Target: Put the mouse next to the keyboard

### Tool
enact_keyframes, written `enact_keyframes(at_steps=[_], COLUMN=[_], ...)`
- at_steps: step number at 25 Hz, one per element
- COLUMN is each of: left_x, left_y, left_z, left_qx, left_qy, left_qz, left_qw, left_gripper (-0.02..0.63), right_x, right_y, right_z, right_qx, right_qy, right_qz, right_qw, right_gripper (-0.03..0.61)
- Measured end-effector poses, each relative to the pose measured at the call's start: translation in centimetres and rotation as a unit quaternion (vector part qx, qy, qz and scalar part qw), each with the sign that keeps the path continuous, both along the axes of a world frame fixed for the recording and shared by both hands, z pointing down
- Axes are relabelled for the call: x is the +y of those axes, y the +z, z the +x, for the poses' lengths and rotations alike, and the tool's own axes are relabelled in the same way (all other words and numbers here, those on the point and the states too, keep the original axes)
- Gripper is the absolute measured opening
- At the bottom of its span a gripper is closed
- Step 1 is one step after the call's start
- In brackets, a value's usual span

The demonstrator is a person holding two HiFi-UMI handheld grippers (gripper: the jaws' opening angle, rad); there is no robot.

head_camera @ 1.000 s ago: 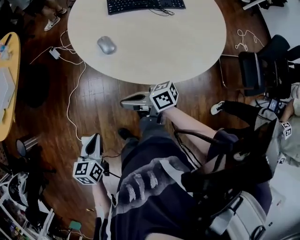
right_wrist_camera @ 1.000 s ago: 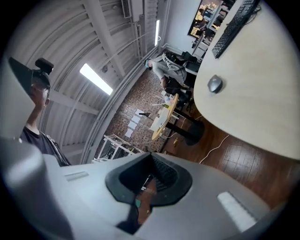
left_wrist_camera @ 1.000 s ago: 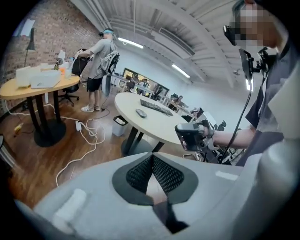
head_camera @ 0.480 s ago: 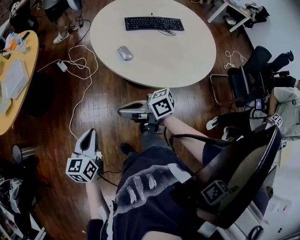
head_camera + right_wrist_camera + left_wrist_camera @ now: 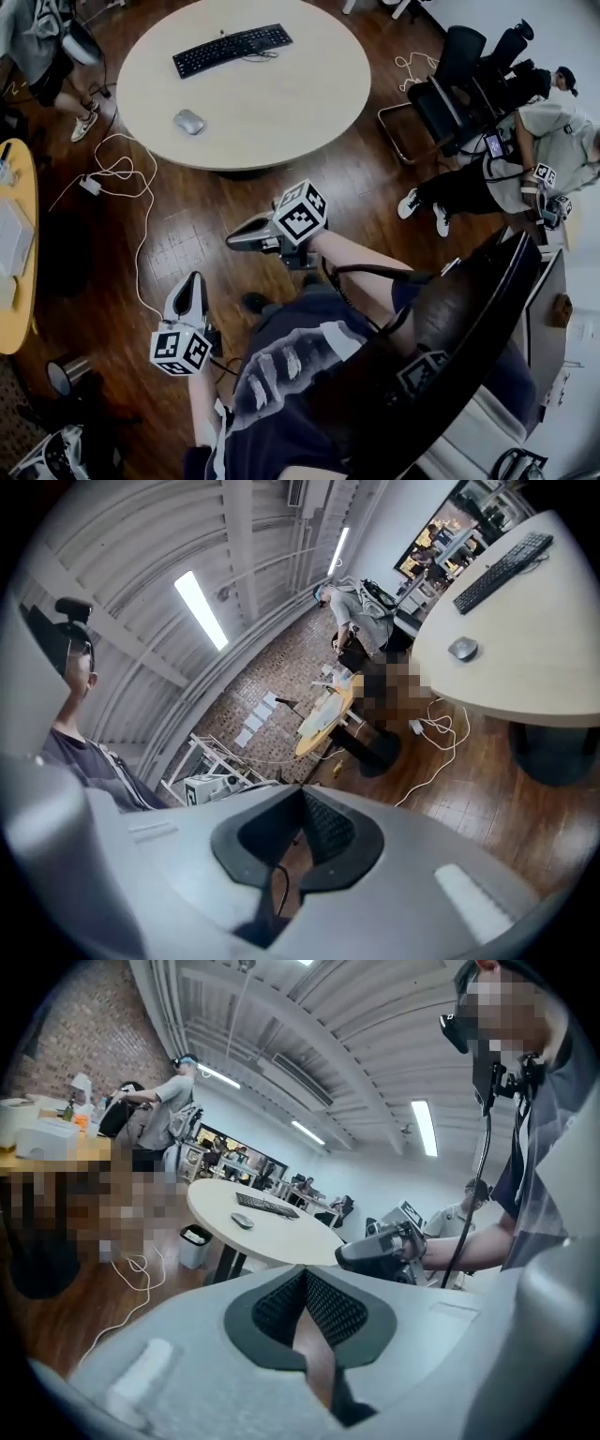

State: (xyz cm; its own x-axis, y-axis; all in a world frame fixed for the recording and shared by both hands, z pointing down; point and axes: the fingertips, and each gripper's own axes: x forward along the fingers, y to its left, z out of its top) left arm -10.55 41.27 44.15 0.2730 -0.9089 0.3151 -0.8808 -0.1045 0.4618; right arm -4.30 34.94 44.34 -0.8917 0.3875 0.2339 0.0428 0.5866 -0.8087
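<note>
Though hidden from head view, bin (image 5: pixel 194 1244) under table (image 5: pixel 281 1234) with mouse (image 5: pixel 243 1222)

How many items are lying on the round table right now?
2: the keyboard near the far edge of the round table, and the mouse by its left edge, apart from it. Nothing looks hidden.

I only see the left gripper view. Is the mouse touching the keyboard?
Observer: No. The head view shows the mouse lying well apart from the keyboard, nearer the table's left edge.
Operator: Is the other one holding anything?
Observer: No. The right gripper view shows the right gripper with its jaws shut and nothing between them.
Operator: Are they over the table?
Observer: No. From above, the left gripper and the right one both hang over the floor, short of the table.
</note>
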Motion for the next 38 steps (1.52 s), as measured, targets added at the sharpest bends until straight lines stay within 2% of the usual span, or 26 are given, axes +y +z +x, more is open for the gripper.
enact_keyframes(at_steps=[4, 8, 11, 13, 17, 20, 22, 23, 25, 27, 30, 34, 38], left_x=[-3.3, -5.0, -6.0, -6.2, -8.6, -9.8, -10.3, -10.5, -10.7, -10.3, -9.5, -8.3, -7.6], left_y=[-1.3, -1.7, -2.2, -2.9, -7.9, -11.5, -13.1, -13.8, -14.8, -15.3, -15.2, -13.7, -11.6], left_z=[4.3, 9.7, 13.3, 14.9, 18.6, 23.2, 25.6, 26.5, 27.8, 28.6, 28.0, 25.7, 21.5], left_qx=[0.011, -0.01, -0.027, -0.046, -0.087, -0.115, -0.137, -0.137, -0.115, -0.1, -0.118, -0.117, -0.109], left_qy=[0.058, 0.123, 0.151, 0.162, 0.163, 0.2, 0.209, 0.202, 0.187, 0.181, 0.163, 0.132, 0.103], left_qz=[0.002, -0.012, -0.016, -0.017, 0.041, 0.075, 0.094, 0.1, 0.107, 0.107, 0.101, 0.09, 0.071], left_qw=[0.9983, 0.9923, 0.988, 0.9856, 0.9819, 0.9701, 0.9637, 0.9645, 0.9698, 0.9726, 0.9743, 0.9803, 0.9862], left_gripper=[0.003, 0.003, 0.003, 0.003, 0.003, 0.003, 0.003, 0.003, 0.003, 0.003, 0.003, 0.003, 0.003], right_x=[-1.8, -3.5, -5.2, -5.5, -7.1, -7.9, -8.2, -8.3, -8.4, -8.1, -7.6, -8.0, -8.7], right_y=[-1.5, -0.7, -2.1, -4.0, -10.7, -15.2, -16.8, -17.2, -17.7, -18.0, -17.7, -16.8, -15.5], right_z=[3.5, 10.0, 14.6, 16.6, 20.4, 23.9, 25.9, 26.7, 27.9, 28.4, 28.3, 27.3, 24.0], right_qx=[-0.009, -0.013, -0.059, -0.093, -0.165, -0.224, -0.243, -0.244, -0.241, -0.243, -0.243, -0.241, -0.225], right_qy=[0.032, 0.1, 0.162, 0.198, 0.231, 0.253, 0.253, 0.251, 0.249, 0.245, 0.235, 0.229, 0.221], right_qz=[0.015, 0.001, 0.005, 0.031, 0.109, 0.115, 0.116, 0.122, 0.136, 0.138, 0.133, 0.113, 0.102], right_qw=[0.999, 0.995, 0.985, 0.975, 0.953, 0.934, 0.929, 0.929, 0.928, 0.928, 0.932, 0.936, 0.943], right_gripper=[0.005, 0.006, 0.005, 0.006, 0.006, 0.005, 0.005, 0.005, 0.005, 0.005, 0.005, 0.005, 0.005])
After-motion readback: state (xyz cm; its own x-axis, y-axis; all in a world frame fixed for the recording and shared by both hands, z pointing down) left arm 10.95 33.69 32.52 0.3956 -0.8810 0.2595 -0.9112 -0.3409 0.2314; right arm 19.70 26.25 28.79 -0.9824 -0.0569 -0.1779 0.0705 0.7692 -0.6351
